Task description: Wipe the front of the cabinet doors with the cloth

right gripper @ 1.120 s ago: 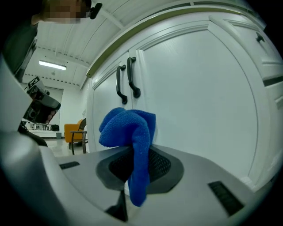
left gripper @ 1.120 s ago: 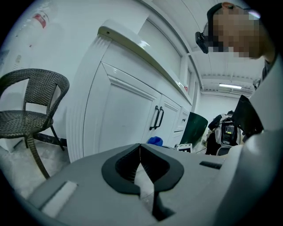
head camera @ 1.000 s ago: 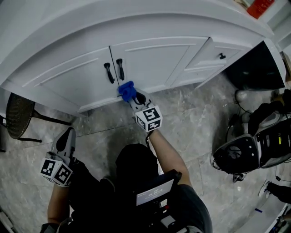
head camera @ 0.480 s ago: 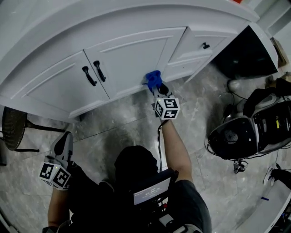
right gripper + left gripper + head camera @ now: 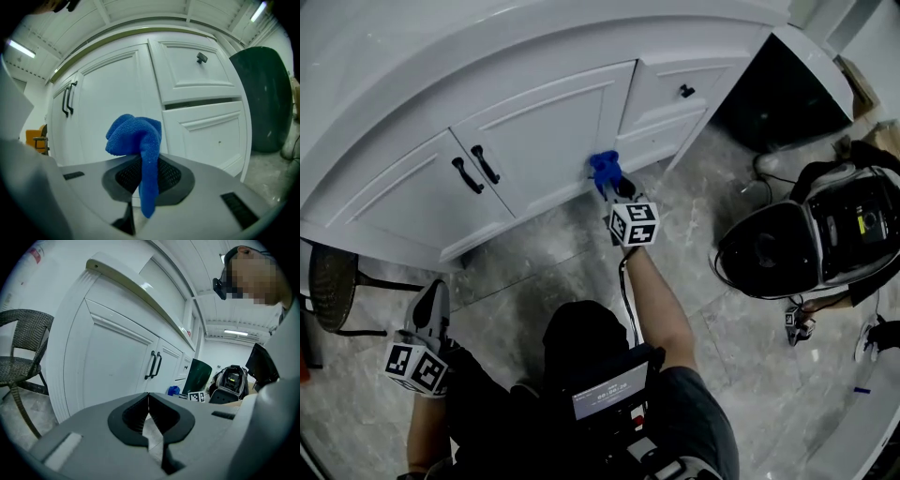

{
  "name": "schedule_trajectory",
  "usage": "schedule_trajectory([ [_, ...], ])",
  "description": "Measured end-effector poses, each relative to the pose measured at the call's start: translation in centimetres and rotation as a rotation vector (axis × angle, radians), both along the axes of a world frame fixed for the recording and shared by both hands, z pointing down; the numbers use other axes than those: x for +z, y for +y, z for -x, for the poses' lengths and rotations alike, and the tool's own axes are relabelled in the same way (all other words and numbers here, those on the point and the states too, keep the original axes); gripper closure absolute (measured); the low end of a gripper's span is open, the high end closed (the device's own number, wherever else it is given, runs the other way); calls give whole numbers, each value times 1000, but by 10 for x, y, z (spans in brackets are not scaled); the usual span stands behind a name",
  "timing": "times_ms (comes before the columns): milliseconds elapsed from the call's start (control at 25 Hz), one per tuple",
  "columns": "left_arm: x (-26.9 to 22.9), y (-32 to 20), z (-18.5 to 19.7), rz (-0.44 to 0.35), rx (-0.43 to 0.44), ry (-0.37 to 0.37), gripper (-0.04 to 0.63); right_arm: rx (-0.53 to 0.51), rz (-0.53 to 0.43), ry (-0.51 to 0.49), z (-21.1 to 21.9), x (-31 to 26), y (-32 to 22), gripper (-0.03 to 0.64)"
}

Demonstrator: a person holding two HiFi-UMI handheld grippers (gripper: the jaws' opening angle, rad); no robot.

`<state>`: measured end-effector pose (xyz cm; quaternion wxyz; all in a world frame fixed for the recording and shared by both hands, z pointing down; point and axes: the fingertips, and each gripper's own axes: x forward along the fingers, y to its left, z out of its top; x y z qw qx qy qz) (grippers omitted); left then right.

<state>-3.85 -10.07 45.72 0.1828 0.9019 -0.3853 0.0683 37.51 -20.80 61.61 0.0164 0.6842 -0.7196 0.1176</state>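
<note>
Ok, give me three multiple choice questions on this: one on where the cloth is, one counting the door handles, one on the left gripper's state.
1. Where is the cloth? A on the floor; B low at the right-hand door's corner; C on the chair.
2. How many black handles are on the doors? A one; B two; C four.
3. The left gripper is: A wide open; B shut on the cloth; C shut, empty.
Answers: B, the right gripper holds it there in the head view; B, one bar per door; C, its jaws meet with nothing between.
</note>
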Motion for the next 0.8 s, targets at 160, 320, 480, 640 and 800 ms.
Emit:
schedule_trajectory([
  [160, 1, 3, 2, -23, -1, 2, 592, -136, -9, -46, 68, 0, 4, 565],
  [320, 5, 9, 9, -7, -6, 11, 592, -298, -21, -66, 145, 0, 6, 565],
  [480, 14, 12, 27, 12, -36, -12, 592, -495, -22, -34, 223, 10, 3, 565],
  [640, 18, 8, 38, 19, -65, -40, 592, -556, -12, 6, 256, 33, -5, 565],
  [800, 25, 4, 48, 30, -97, -40, 592, -523, -7, -22, 253, 52, -14, 565],
])
